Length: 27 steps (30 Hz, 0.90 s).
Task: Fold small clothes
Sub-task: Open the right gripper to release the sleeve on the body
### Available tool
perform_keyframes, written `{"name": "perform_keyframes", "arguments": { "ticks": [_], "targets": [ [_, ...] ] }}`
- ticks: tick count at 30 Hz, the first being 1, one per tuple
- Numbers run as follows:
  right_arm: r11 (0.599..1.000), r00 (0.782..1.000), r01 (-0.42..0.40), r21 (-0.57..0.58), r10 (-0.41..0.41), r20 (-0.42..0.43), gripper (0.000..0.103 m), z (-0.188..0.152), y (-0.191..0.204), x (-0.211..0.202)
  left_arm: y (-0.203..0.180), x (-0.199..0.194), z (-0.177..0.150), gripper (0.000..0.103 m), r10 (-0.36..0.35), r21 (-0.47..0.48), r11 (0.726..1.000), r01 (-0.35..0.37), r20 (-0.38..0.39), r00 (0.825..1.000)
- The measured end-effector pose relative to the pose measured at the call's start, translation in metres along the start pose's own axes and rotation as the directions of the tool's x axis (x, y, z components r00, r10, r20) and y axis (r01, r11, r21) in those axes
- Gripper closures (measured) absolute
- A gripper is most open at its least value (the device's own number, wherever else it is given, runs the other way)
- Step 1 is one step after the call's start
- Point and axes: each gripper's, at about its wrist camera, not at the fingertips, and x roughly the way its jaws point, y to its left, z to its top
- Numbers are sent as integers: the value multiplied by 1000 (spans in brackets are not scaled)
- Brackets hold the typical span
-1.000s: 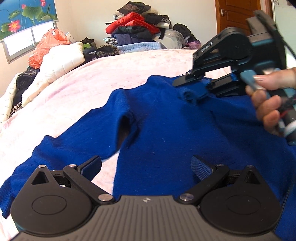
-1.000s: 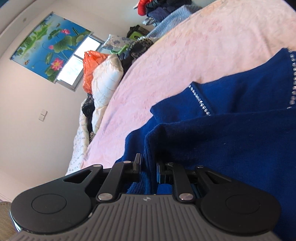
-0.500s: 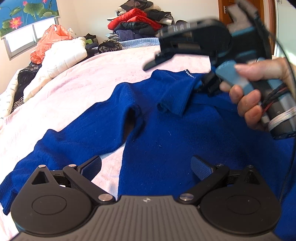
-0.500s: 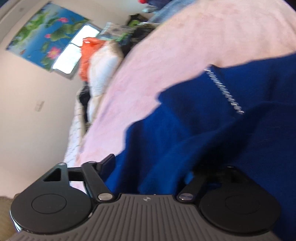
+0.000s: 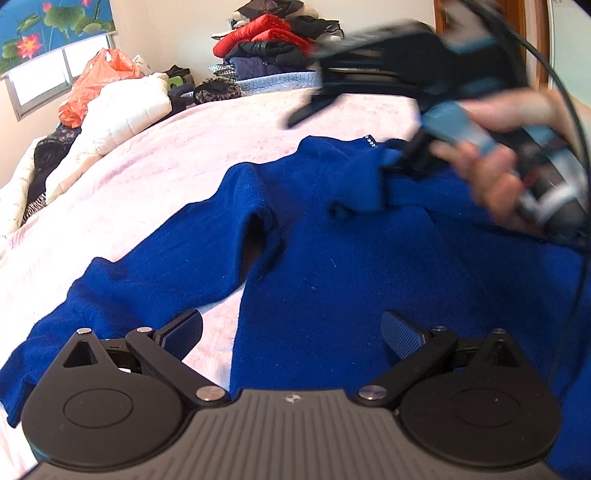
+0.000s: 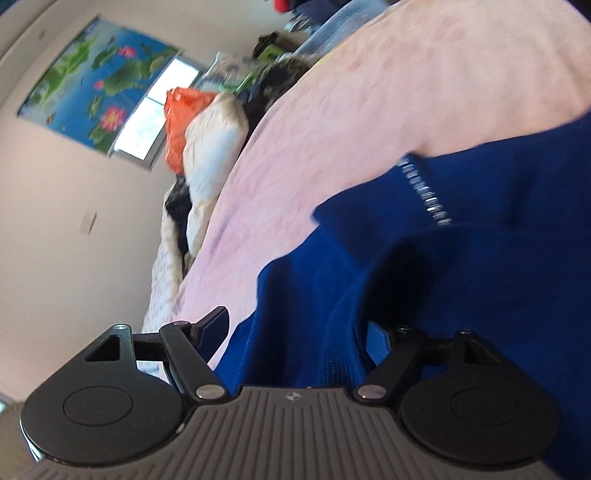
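A blue knit sweater (image 5: 332, 266) lies spread on the pink bedcover (image 5: 184, 158), one sleeve (image 5: 147, 273) stretched out to the left. A folded-over flap (image 5: 354, 192) rests near the rhinestone-trimmed collar (image 5: 369, 140). My left gripper (image 5: 291, 328) hovers open over the sweater's lower body, nothing between its pads. My right gripper (image 5: 351, 134), held by a hand (image 5: 491, 177), hangs blurred above the collar. In the right wrist view the right gripper (image 6: 295, 325) is open; loose sweater fabric (image 6: 461, 277) bulges between its fingers without being pinched.
A heap of clothes (image 5: 269, 44) is piled at the bed's far end. An orange plastic bag (image 5: 96, 85) and a white padded jacket (image 5: 122, 118) lie along the left edge under the window. A wooden door (image 5: 480, 14) stands at back right.
The right gripper opened, let go of the sweater fold, and rose away from it. The released flap now lies on the sweater. The left gripper stayed put.
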Motion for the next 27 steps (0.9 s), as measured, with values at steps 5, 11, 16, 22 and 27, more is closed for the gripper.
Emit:
{"name": "perform_keyframes", "arguments": {
  "ticks": [5,11,16,22,27],
  "targets": [
    [976,992,-89,-198,69,-105,8,-2,64,15,2,2,0,0,3,-5,1000,-3,-11,1000],
    [983,999,-33,-179,33,-8,6,18,56,-15,4,2,0,0,2,-16,1000,-2,-7,1000],
    [991,1000,10,-130,-7,22,4,23,25,-30,9,0,2,0,7,-36,999,-7,-1,1000],
    [991,991,130,-14,-129,35,11,11,-13,-13,16,-6,0,0,33,-31,999,-32,15,999],
    [982,996,92,-165,-92,10,2,-18,12,-19,31,-4,-3,0,65,-84,994,-65,1,998]
  ]
}}
